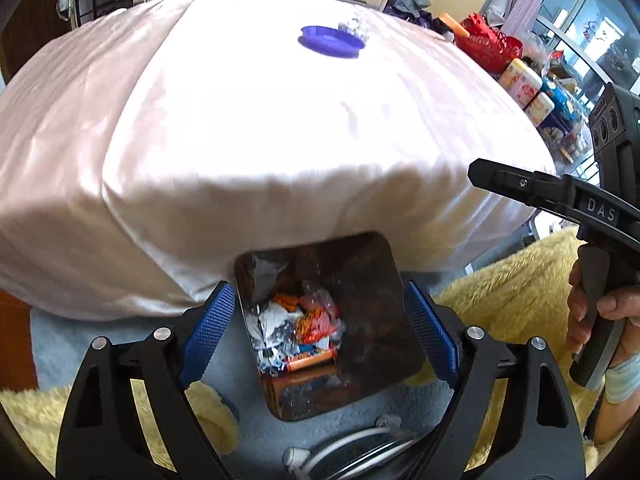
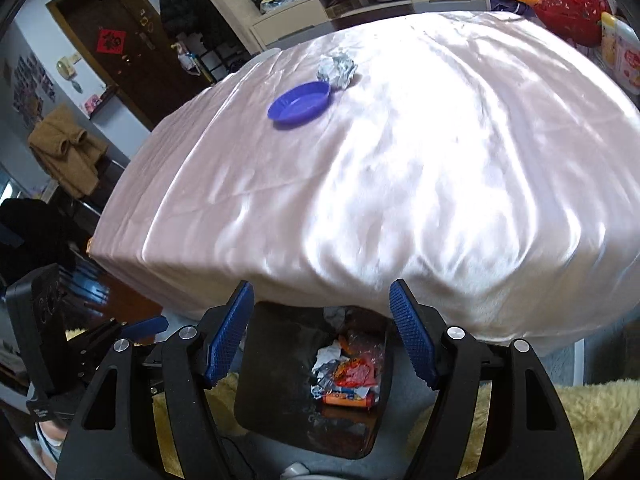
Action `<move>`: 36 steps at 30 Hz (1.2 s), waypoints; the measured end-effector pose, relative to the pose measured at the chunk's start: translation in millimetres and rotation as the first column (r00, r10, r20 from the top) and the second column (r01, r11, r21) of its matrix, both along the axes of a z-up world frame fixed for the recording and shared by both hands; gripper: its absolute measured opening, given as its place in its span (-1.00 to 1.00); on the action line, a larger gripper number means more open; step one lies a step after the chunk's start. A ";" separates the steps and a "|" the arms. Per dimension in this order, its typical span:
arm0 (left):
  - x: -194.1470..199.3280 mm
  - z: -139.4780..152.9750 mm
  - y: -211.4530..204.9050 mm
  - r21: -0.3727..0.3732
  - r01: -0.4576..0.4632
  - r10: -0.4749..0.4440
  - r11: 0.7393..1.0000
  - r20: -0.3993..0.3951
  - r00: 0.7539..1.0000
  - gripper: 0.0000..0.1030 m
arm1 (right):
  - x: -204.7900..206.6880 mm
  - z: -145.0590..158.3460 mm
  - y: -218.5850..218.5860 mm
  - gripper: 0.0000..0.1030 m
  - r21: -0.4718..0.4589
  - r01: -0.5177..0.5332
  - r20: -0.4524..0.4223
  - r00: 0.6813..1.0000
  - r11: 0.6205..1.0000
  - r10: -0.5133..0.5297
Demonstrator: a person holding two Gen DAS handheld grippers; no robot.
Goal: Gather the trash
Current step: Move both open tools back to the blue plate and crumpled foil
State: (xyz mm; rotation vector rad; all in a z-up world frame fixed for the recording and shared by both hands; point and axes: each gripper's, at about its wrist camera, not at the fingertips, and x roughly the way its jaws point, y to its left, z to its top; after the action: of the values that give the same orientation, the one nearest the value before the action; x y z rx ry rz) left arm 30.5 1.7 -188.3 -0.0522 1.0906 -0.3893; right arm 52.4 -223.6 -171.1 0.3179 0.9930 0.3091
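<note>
A dark bin (image 1: 372, 280) stands on the floor against the front of the table, with crumpled wrappers (image 1: 300, 328) inside; it also shows in the right wrist view (image 2: 276, 364). My left gripper (image 1: 320, 332) is open and empty above the bin. My right gripper (image 2: 320, 332) is open and empty above the bin too, and its body shows at the right of the left wrist view (image 1: 576, 200). A crumpled foil ball (image 2: 337, 68) lies on the far part of the table beside a blue plate (image 2: 300, 102); both show in the left wrist view (image 1: 354, 28) (image 1: 330, 42).
The table carries a pale pink satin cloth (image 2: 400, 180). A red basket (image 1: 488, 42) and bottles (image 1: 520, 80) stand at the right. A yellow fluffy rug (image 1: 512, 280) and a white cable (image 1: 352, 440) lie on the floor. Cabinets stand behind the table.
</note>
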 end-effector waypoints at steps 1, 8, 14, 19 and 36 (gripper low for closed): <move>4.6 3.5 -0.3 -0.001 0.001 -0.001 1.000 0.005 1.000 0.59 | 4.6 3.5 -1.9 0.39 -0.005 0.004 0.007 1.000 1.000 -0.004; 43.9 25.3 -2.8 0.028 0.019 -0.020 0.999 0.040 0.999 0.59 | 41.4 10.7 -9.5 0.39 -0.025 0.020 0.015 1.000 0.999 -0.020; 86.8 42.3 -7.0 0.040 0.021 -0.024 0.999 0.072 0.997 0.59 | 74.2 18.7 -12.2 0.39 -0.046 0.016 0.033 0.999 0.999 -0.014; 121.9 55.4 -12.0 0.037 0.016 -0.020 0.999 0.106 0.994 0.59 | 104.1 27.8 -14.1 0.39 -0.077 0.020 0.057 0.998 0.997 -0.016; 220.9 51.1 -41.3 0.045 0.012 -0.016 0.999 0.101 0.995 0.43 | 205.7 24.6 -3.8 0.38 -0.045 0.014 0.046 0.999 0.999 -0.012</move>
State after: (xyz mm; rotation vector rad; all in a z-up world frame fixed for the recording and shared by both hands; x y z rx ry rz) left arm 251.4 -39.6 -137.2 0.0141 0.9992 -0.3763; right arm 258.1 -227.4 -146.5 0.2752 0.9517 0.2810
